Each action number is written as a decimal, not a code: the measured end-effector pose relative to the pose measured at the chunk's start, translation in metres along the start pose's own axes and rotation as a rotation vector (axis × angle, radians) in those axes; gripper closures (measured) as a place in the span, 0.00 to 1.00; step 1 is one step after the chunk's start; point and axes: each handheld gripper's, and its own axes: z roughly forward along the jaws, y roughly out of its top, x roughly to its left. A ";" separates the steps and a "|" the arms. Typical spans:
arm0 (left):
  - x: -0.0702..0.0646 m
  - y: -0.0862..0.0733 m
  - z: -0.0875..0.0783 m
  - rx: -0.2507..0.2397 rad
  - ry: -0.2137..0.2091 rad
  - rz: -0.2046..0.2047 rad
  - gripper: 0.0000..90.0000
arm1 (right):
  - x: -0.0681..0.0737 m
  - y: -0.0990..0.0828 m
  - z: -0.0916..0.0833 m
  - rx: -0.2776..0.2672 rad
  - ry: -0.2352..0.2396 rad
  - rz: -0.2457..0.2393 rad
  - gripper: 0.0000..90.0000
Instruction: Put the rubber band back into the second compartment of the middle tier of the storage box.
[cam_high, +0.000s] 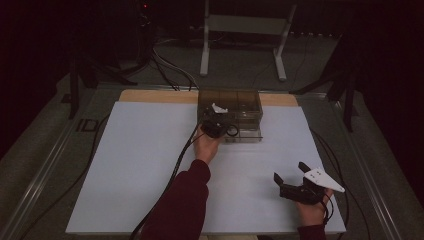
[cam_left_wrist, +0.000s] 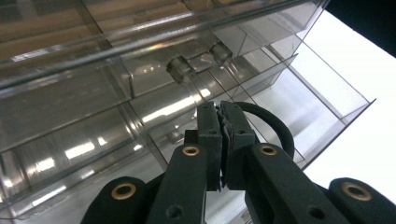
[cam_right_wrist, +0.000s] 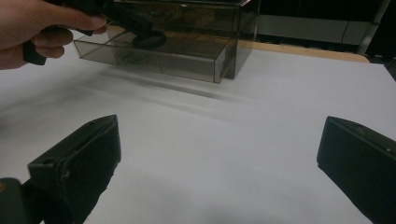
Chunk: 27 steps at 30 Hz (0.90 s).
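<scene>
Left claw (cam_left_wrist: 222, 122) reaching into the pulled-out drawer (cam_right_wrist: 154, 58) of the clear plastic drawer box (cam_high: 231, 106) at the far middle of the white bench (cam_high: 135, 170), jaws pressed together on a black ring-shaped band (cam_left_wrist: 275, 128) hanging over the open drawer. Right claw (cam_high: 290, 175) resting low at the near right of the bench, jaws spread wide apart, gripping nothing, well apart from the box.
</scene>
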 end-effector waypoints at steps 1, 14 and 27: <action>0.000 0.000 0.000 0.006 0.001 0.006 0.99 | 0.000 0.000 0.000 0.000 0.000 0.000 0.00; 0.005 -0.005 -0.005 -0.053 -0.054 -0.029 0.68 | 0.000 0.000 0.000 0.002 0.001 0.000 0.00; 0.010 -0.003 -0.033 -0.121 -0.096 -0.010 0.07 | 0.001 0.000 0.000 0.006 0.000 -0.002 0.00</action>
